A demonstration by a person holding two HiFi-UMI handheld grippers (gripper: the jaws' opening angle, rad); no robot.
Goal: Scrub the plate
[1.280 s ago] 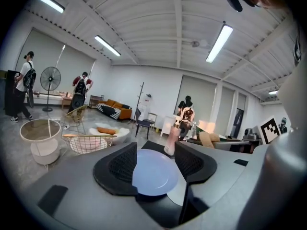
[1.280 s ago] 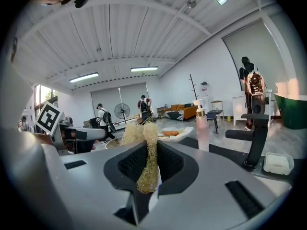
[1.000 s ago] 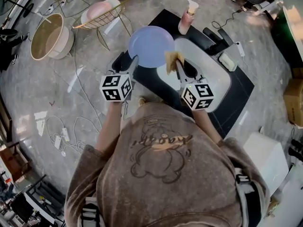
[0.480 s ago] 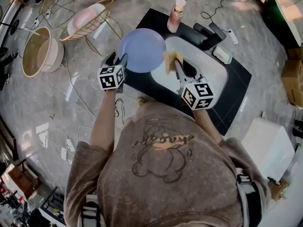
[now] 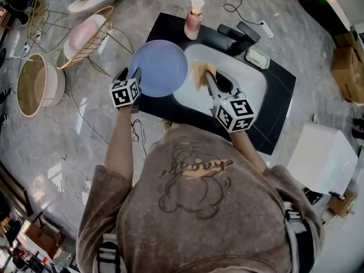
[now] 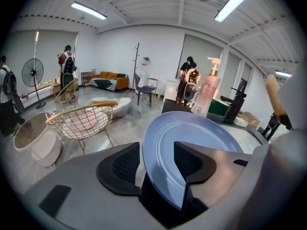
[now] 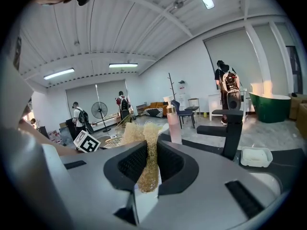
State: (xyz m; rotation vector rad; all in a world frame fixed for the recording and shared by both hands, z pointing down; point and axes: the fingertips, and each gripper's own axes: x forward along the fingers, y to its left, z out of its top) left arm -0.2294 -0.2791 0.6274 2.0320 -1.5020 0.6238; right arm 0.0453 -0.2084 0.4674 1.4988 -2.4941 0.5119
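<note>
The left gripper's (image 5: pixel 130 76) fingers (image 6: pixel 123 166) pinch the rim of a round pale-blue plate (image 5: pixel 159 67), which stretches ahead of them, tilted, over the black surface (image 5: pixel 278 98) and the edge of the white sink basin (image 5: pixel 253 87). The right gripper's (image 5: pixel 212 87) fingers (image 7: pixel 177 166) clamp a tan fibrous scrubbing pad (image 7: pixel 145 152). The pad sticks up past their tips, just beside the plate's right rim and above the basin.

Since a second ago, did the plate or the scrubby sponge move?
The plate and sponge parted: the sponge overlapped the plate's rim, now a small gap shows. Unchanged: left gripper shut on the plate, right gripper shut on the sponge over the sink.
</note>
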